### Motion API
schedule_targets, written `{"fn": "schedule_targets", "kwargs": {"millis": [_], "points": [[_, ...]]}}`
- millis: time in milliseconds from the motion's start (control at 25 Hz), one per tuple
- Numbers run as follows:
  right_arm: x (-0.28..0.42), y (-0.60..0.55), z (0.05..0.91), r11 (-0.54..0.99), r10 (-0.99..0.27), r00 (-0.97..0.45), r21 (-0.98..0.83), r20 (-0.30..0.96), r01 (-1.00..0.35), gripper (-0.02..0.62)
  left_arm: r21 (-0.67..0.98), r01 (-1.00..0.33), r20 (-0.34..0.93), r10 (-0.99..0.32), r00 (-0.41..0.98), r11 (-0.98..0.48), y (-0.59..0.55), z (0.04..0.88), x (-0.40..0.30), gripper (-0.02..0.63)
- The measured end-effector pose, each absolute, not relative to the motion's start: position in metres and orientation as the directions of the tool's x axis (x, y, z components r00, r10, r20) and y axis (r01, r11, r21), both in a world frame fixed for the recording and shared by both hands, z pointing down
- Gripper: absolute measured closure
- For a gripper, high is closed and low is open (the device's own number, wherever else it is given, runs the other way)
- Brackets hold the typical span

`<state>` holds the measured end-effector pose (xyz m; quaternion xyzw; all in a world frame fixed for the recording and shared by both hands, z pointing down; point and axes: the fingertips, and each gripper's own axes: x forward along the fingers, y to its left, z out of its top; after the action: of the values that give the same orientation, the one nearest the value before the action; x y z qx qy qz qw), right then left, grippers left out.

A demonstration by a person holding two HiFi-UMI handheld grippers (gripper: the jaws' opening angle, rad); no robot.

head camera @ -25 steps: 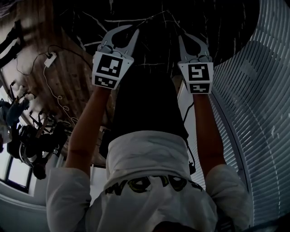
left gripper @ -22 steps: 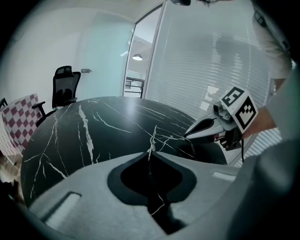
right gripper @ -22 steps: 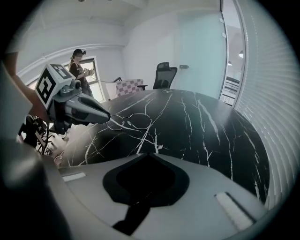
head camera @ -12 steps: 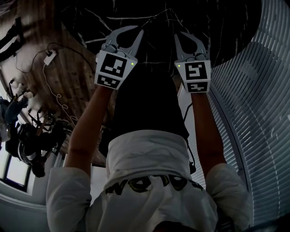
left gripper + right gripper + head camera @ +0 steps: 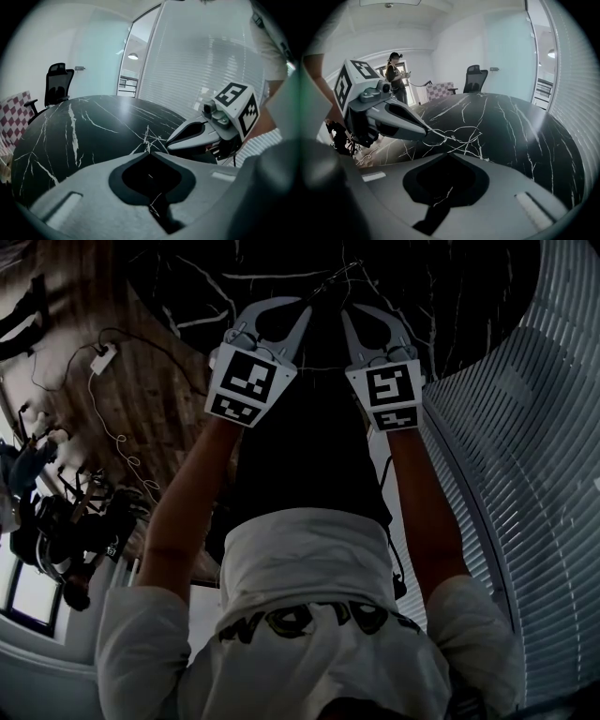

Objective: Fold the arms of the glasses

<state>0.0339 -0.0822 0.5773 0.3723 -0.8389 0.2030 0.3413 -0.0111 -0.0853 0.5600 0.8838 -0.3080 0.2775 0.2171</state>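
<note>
No glasses show in any view. A round black marble table (image 5: 422,287) with white veins lies under both grippers. My left gripper (image 5: 306,307) hangs over the table's near part, its jaws touching at the tips with nothing between them. Close beside it my right gripper (image 5: 348,315) is shut and empty too, and the two sets of tips nearly meet. In the left gripper view my own tips (image 5: 149,152) meet above the marble (image 5: 84,122), with the right gripper (image 5: 169,142) just to the right. The right gripper view shows its own tips (image 5: 447,153) closed and the left gripper (image 5: 427,132) at the left.
A black office chair (image 5: 474,77) stands at the table's far side, a checkered seat (image 5: 440,89) near it. A person (image 5: 396,75) stands at the back of the room. Slatted blinds (image 5: 544,474) run along the right. Cables and a power strip (image 5: 103,362) lie on the wooden floor.
The two grippers have drawn together over the table: the right one shifted left, the left one right and a little farther out. Both stayed shut.
</note>
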Motion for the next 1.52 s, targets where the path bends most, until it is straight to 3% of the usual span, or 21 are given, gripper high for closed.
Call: {"fn": "schedule_targets", "kwargs": {"millis": [760,840,1000,1520], "points": [[0.04,-0.048,0.553,0.682,-0.501,-0.523,-0.057,0.69,-0.729,0.591,0.212,-0.655,0.637,-0.406,0.656,-0.726,-0.073,0.57,0.005,0.601],[0.038,-0.03,0.552,0.71,-0.489,-0.521,-0.029,0.7,-0.704,0.51,0.21,-0.656,0.637,-0.408,0.654,-0.725,-0.074,0.571,0.006,0.601],[0.037,-0.01,0.566,0.728,-0.481,-0.485,0.024,0.73,-0.685,0.412,0.213,-0.657,0.639,-0.406,0.653,-0.723,-0.074,0.574,0.006,0.601],[0.064,-0.041,0.591,0.671,-0.501,-0.352,0.098,0.791,-0.735,0.4,0.241,-0.644,0.647,-0.374,0.665,-0.726,-0.067,0.572,0.006,0.601]]}}
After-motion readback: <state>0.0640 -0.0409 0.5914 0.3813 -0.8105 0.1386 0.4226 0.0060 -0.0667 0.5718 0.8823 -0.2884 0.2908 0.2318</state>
